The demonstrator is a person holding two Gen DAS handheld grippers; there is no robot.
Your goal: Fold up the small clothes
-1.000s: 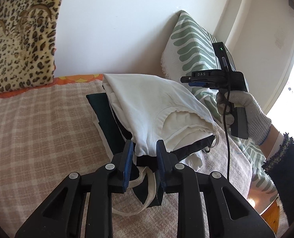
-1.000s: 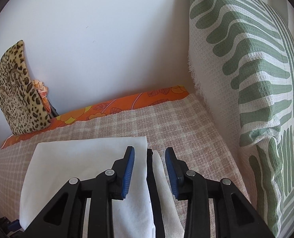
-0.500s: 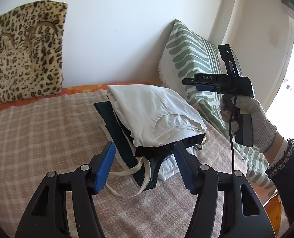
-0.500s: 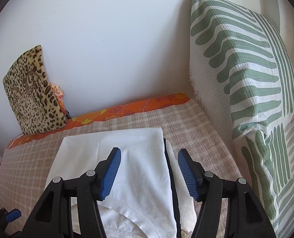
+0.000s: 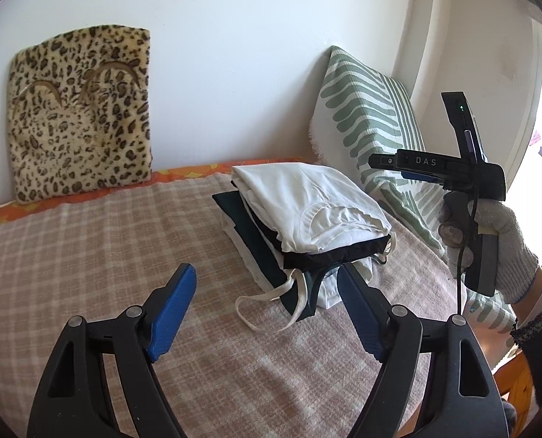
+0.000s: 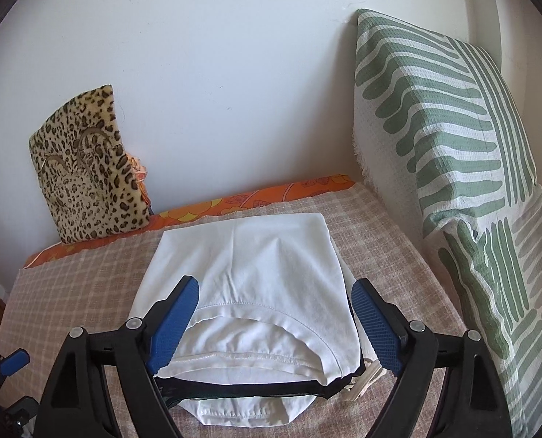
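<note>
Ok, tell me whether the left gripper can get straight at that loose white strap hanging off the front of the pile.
Probably yes. The left gripper, its jaws opening and holding nothing, faces the white strap trailing onto the checked blanket, with nothing between them.

A bedroom in a home: a bed (image 5: 88,255) under a checked beige cover with an orange floral sheet (image 6: 256,197) showing at its far edge, a leopard-print cushion (image 5: 81,109) at upper left and a green-striped pillow (image 6: 435,116) at right (both propped against a plain white wall (image 5: 234,36)), daylight entering at far right.
</note>
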